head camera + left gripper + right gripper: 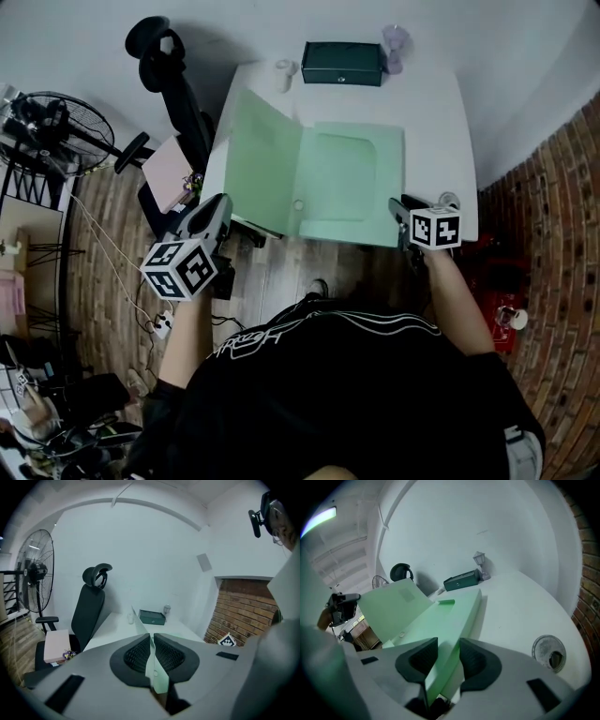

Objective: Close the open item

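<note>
Folder, pale green, open: left gripper jaws pinch its cover, right gripper jaws its edge

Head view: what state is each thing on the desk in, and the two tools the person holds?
green folder, open, its cover lifted at the left.
left gripper, shut on the folder's cover.
right gripper, shut on the folder's base.
dark green box, closed.

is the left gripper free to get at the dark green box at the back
Probably not: the left gripper has its jaws shut on the raised folder cover, and the dark green box sits beyond it at the back. It must let go first.
</note>
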